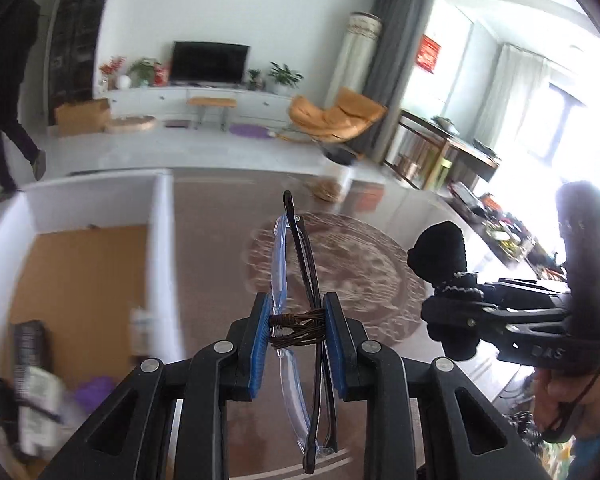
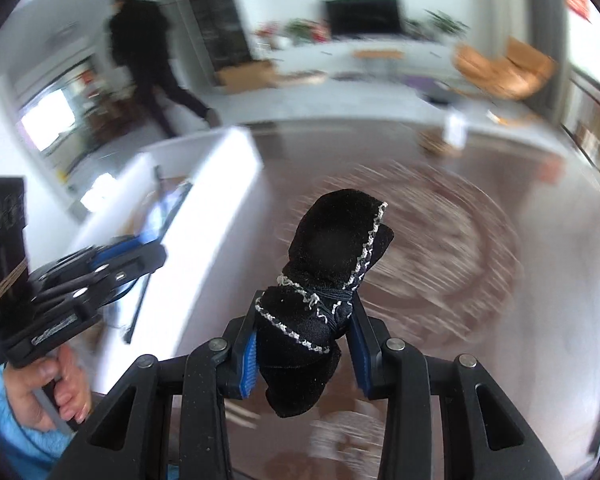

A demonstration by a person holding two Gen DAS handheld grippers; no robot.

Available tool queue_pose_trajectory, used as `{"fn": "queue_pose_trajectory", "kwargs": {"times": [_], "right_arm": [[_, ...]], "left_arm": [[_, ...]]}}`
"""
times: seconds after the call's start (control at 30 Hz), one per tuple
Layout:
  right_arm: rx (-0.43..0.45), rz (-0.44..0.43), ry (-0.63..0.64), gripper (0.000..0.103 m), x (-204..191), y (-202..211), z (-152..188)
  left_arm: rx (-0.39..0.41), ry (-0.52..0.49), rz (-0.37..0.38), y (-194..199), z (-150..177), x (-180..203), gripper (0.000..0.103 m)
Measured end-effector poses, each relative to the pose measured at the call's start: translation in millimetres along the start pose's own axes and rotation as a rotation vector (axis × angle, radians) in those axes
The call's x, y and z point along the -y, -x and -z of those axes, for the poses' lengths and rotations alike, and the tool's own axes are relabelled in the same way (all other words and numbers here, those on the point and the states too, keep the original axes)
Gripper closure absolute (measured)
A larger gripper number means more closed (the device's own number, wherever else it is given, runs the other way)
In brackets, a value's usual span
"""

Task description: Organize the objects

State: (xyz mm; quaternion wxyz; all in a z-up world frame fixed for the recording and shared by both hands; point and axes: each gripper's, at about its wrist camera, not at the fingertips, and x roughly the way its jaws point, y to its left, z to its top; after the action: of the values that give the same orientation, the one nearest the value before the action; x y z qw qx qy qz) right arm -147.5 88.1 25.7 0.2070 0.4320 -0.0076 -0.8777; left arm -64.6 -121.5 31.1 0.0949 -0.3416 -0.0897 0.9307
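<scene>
Two grips, both closed on loads: left gripper [image 1: 298,330] clamped on folded glasses [image 1: 300,280] standing upright between its blue pads; right gripper [image 2: 302,344] pinching a black sock bundle [image 2: 328,264] rising above its fingers.

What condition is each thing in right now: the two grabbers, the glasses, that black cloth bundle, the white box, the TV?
Left gripper: shut on the glasses.
Glasses: two folded pairs, bound with brown cord, held off the table.
Right gripper: shut on the black bundle.
Black bundle: folded, tied with cord, held off the table.
White box: open-topped, items inside.
TV: screen dark.
</scene>
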Motion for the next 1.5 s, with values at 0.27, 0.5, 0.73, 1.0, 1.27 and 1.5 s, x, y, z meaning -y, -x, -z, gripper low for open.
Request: {"fn": "queue_pose_trajectory", "kwargs": {"times": [0.27,0.5,0.73,1.0,1.27,1.5], "right_arm": [[-0.067,-0.263,0.253,0.065,-174.4,-52.4,-31.4],[-0.238,-0.3,0.34,0.04,-238.0,-130.7,-23.9],[-0.238,-0.256,0.307,0.037,-219.4,-128.7,-31.9],[-0.187,-0.198,0.331,0.025,-221.4,-102.9,-47.4],[-0.204,-0.191,0.354,0.025,-231.1,-99.3,-46.1],[-0.241,-0.158,0.361,0.024,-235.8,-109.7,-45.0]], "left_arm": [[-0.099,0.137,-0.332,37.4,31.3,-132.6,0.076],[-0.233,0.205,-0.5,20.2,62.8,-182.3,0.043],[-0.161,0.164,-0.638,36.0,46.6,-173.5,0.004],[-0.097,0.229,-0.746,59.4,18.4,-157.4,0.004],[-0.13,0.239,-0.736,73.4,15.0,-143.3,0.004],[-0.123,0.263,-0.731,83.6,16.2,-144.1,0.004]]}}
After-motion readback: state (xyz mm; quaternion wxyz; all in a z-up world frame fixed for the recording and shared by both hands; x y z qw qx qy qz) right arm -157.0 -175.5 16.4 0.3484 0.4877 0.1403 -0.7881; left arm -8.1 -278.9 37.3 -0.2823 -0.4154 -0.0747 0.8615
